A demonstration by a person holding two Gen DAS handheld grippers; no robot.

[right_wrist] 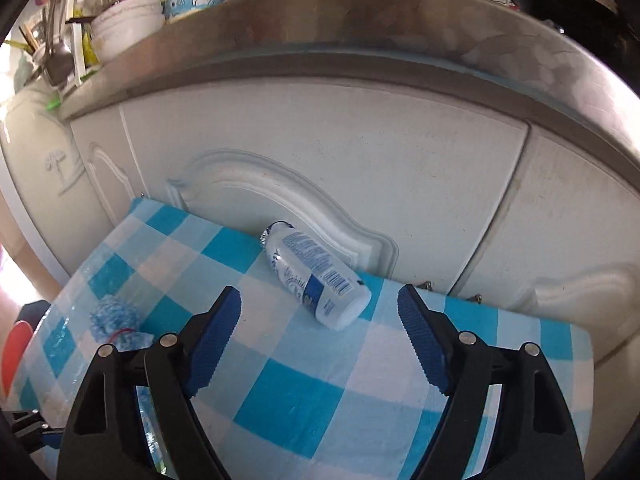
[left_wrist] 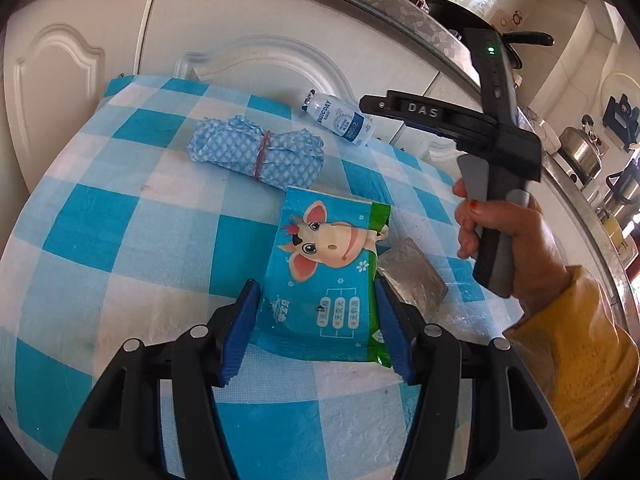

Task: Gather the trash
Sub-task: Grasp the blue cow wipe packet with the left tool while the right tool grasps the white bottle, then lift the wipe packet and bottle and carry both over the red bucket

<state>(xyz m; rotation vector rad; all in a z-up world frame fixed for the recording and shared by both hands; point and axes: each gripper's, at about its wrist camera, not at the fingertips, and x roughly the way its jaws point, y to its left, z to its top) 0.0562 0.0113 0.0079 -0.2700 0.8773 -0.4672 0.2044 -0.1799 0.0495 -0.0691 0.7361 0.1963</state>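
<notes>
A blue wet-wipe pack with a cartoon cow (left_wrist: 326, 276) lies on the blue-and-white checked tablecloth (left_wrist: 120, 216). My left gripper (left_wrist: 316, 292) is open, its blue pads on either side of the pack's near end. A grey foil wrapper (left_wrist: 414, 274) lies just right of the pack. A small white bottle with a blue label (left_wrist: 340, 117) lies on its side at the table's far edge, also in the right wrist view (right_wrist: 316, 276). My right gripper (right_wrist: 320, 300) is open and empty, hovering just short of the bottle. It also shows in the left wrist view (left_wrist: 372, 102), held by a hand.
A rolled blue patterned cloth bound with a red rubber band (left_wrist: 258, 154) lies between pack and bottle, also in the right wrist view (right_wrist: 114, 320). White cabinet doors (right_wrist: 320, 152) stand right behind the table. A counter above (right_wrist: 360, 28) carries pots, bowls and bottles.
</notes>
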